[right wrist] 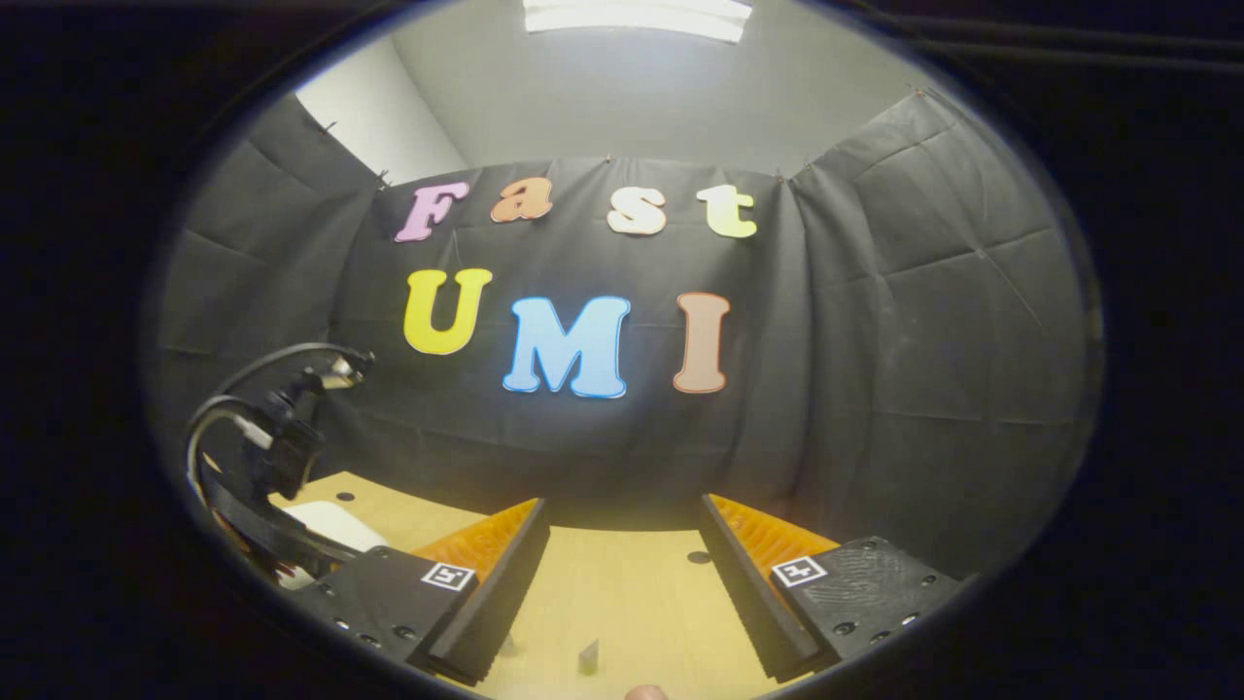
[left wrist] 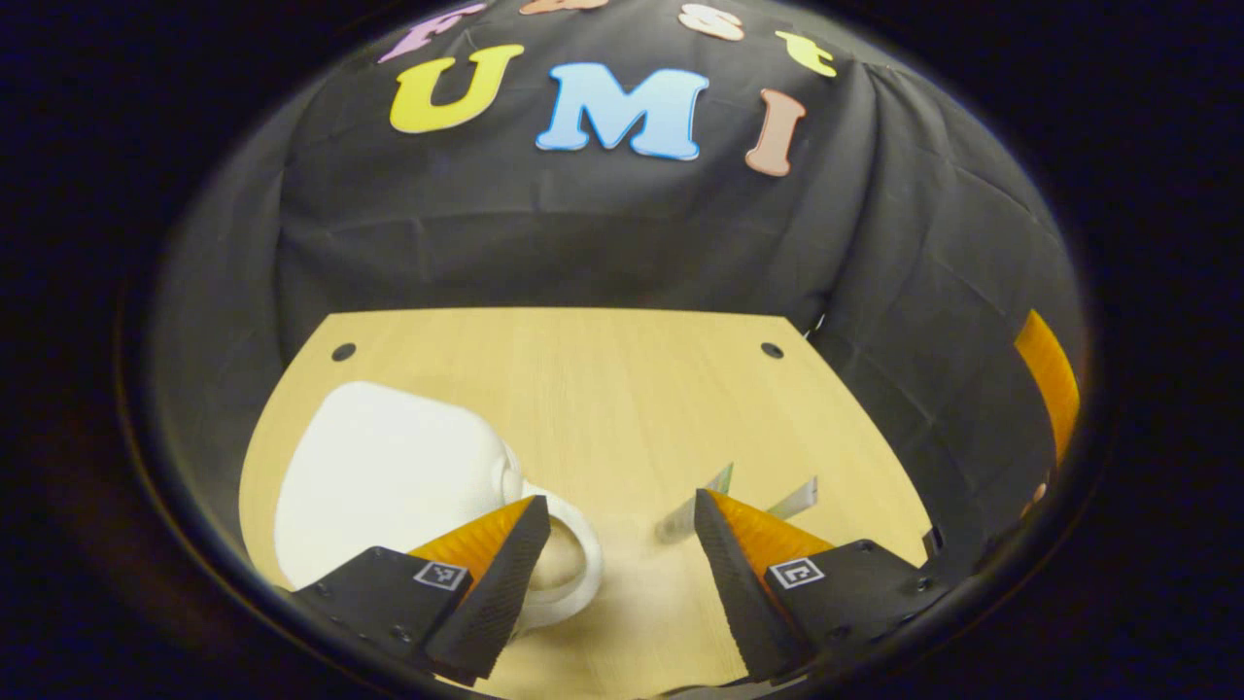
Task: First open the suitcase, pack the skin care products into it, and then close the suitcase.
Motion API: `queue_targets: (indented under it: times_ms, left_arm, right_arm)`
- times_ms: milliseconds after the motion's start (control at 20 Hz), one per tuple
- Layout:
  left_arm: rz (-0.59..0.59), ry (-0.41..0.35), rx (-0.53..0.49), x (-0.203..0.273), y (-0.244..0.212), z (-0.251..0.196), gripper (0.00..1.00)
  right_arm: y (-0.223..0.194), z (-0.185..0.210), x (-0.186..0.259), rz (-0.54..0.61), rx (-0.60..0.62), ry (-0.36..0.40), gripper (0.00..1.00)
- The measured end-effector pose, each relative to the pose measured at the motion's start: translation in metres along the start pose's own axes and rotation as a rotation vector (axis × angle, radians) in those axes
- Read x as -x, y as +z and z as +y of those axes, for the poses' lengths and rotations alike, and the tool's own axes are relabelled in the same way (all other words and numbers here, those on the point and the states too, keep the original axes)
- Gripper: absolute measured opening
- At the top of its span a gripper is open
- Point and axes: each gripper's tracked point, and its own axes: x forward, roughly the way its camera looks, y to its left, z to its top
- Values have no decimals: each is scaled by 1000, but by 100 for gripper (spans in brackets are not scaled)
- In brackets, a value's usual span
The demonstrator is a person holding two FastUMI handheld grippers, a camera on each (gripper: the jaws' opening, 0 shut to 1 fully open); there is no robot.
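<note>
While both tongs (left wrist: 622,564) gape, suitcase (left wrist: 389,486) lies shut on table (left wrist: 603,389)

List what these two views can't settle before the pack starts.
- White suitcase, left gripper view: its near end sits behind the left gripper, so the latch state is unclear.
- Clear skin care products: partly behind a finger, count uncertain.
- Right gripper view: small item too small to identify.

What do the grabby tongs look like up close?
Each tongs, left and right, has two wedge-shaped fingers with ribbed inner faces, fixed to chunky black blocks held by small screws. Every block wears a little black-and-white square tag. The right gripper view shows black cables looping over the other tongs.
</note>
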Motion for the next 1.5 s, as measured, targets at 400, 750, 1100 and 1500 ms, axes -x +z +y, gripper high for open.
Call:
queue_targets:
  times_ms: [400,750,1100,1500]
  left_arm:
    - [324,60,134,-52,-61,10,96]
    - [470,42,161,-81,-98,17,61]
    - [473,-22,89,-70,-74,14,19]
    - [348,-118,45,66,61,54,15]
  right_arm:
    - [-7,-26,3,-9,-6,73,94]
    - [6,-45,10,-48,11,26,94]
    - [-3,-44,19,-7,-2,-44,94]
    - [17,-10,32,-42,31,-106,94]
